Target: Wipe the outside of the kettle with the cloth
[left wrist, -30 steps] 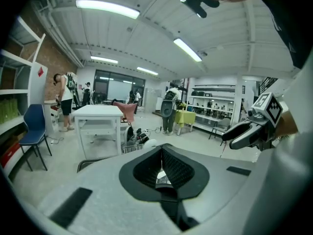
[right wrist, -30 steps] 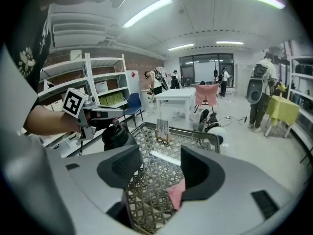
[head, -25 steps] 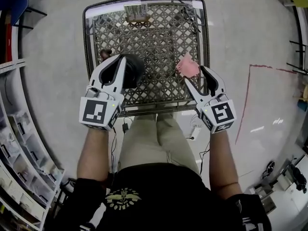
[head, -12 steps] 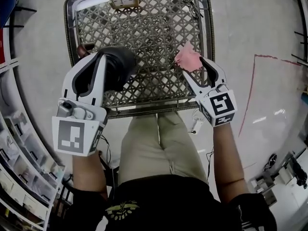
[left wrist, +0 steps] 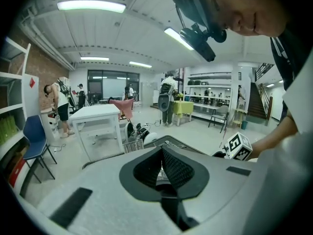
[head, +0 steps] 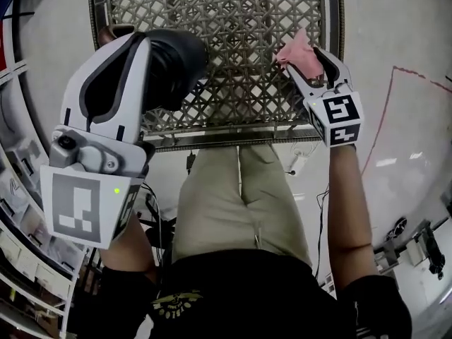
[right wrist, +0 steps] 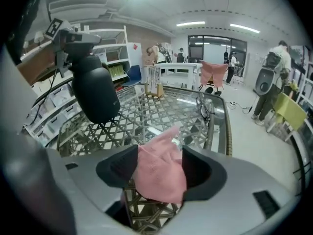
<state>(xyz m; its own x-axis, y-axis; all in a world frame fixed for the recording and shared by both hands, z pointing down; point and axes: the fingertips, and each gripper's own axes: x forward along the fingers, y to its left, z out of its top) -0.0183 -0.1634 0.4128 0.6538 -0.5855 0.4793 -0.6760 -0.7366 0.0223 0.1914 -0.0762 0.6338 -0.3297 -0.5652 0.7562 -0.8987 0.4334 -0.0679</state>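
Note:
A black kettle (head: 175,63) hangs off the tabletop, with my left gripper (head: 145,55) shut on its top. The right gripper view shows that kettle (right wrist: 95,89) under the left gripper (right wrist: 78,50), above the table's left side. In the left gripper view the jaws (left wrist: 163,173) stand almost together and the kettle is hidden. My right gripper (head: 305,61) is over the table's right side with a bunched pink cloth (head: 296,46) between its pads. Its jaws are opening, and the cloth (right wrist: 156,165) still touches both pads.
The table (head: 212,141) has a woven lattice top under glass. A tangle of dark cable (right wrist: 205,106) lies at its far right and a small tagged item (right wrist: 156,88) at its far edge. Shelving (head: 14,154) stands to the left, and red tape (head: 417,76) marks the floor.
The right gripper with the cloth has sunk toward the tabletop. The left gripper and kettle now fill more of the head view, and the table has slid up the picture.

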